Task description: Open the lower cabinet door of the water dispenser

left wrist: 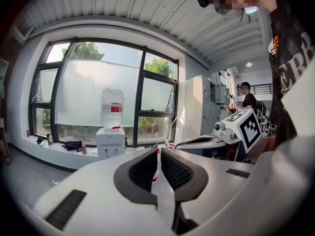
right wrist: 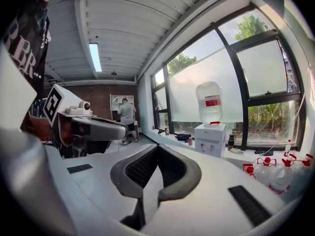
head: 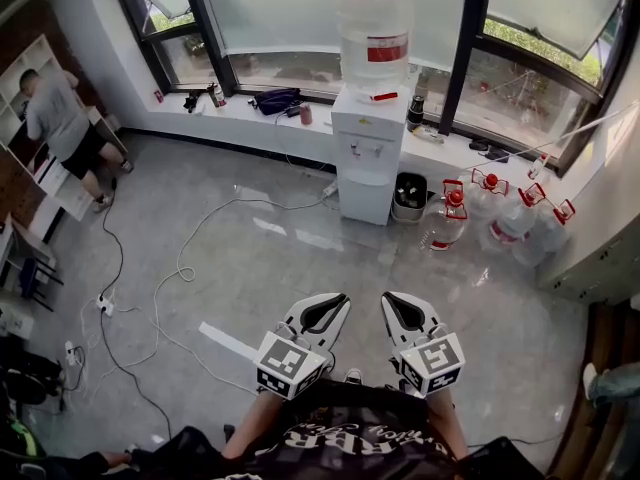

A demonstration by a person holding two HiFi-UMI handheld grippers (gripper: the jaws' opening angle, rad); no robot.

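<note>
The white water dispenser (head: 368,153) stands against the window sill across the room, with a big bottle (head: 373,28) on top. Its lower cabinet door (head: 366,200) is closed. The dispenser also shows far off in the left gripper view (left wrist: 110,142) and the right gripper view (right wrist: 210,137). My left gripper (head: 338,300) and right gripper (head: 392,298) are held side by side close to my body, pointing toward the dispenser and far from it. Both are shut with nothing between the pads; the left gripper (left wrist: 158,150) shows only a thin slit, and the right gripper (right wrist: 157,147) has its tips touching.
Several water jugs with red caps (head: 500,213) and a black bin (head: 410,193) sit on the floor right of the dispenser. Cables (head: 180,268) and a power strip (head: 104,306) lie across the grey floor at left. A person (head: 65,128) stands at a shelf far left.
</note>
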